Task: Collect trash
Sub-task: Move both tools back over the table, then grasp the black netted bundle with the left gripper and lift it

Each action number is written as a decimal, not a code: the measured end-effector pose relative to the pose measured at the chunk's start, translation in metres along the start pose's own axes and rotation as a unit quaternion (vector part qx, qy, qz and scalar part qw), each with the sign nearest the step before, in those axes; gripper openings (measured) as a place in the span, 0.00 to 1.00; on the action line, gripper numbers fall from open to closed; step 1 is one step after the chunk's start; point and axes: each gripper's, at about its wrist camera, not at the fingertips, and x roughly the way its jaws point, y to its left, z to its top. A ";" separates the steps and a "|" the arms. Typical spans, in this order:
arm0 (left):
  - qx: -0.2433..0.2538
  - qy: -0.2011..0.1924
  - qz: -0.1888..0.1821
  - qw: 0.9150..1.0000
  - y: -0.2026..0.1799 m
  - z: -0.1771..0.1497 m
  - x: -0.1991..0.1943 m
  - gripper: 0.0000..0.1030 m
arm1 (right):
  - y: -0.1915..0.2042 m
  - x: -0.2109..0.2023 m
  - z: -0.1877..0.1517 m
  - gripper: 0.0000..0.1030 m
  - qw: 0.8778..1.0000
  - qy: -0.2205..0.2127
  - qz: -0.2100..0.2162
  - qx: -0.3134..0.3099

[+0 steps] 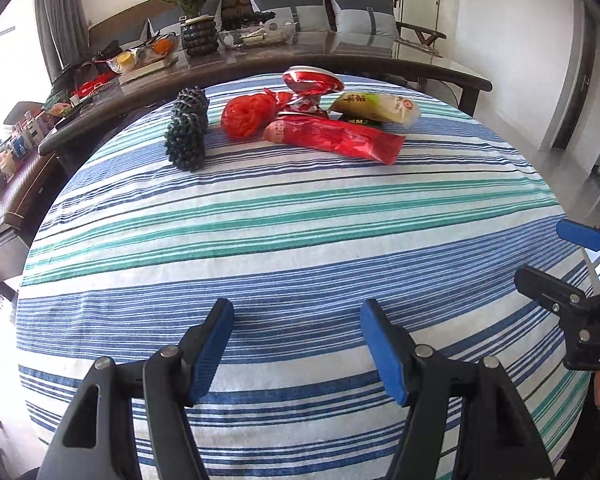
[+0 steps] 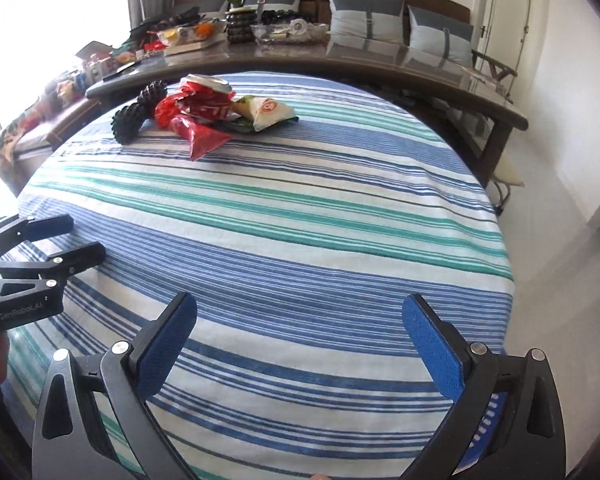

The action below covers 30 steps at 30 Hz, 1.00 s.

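Both grippers are hovering empty over the near edge of the striped tablecloth [image 1: 300, 240], the left gripper [image 1: 296, 344] partly spread and the right gripper [image 2: 300, 344] gaping wide. The trash pile [image 1: 320, 120] is lying uncollected at the far side, beside a dark knobbly object [image 1: 188, 132]; by the look of it, all collecting is still waiting.

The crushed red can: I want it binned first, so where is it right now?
In the left wrist view the crushed red can sits at the far side of the striped tablecloth, atop the wrapper pile, between the red plastic bag and the pale snack packet.
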 end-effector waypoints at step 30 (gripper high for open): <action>-0.095 -0.006 -0.012 0.995 0.111 0.142 0.078 0.66 | 0.027 0.037 0.017 1.00 0.999 0.033 0.012 0.001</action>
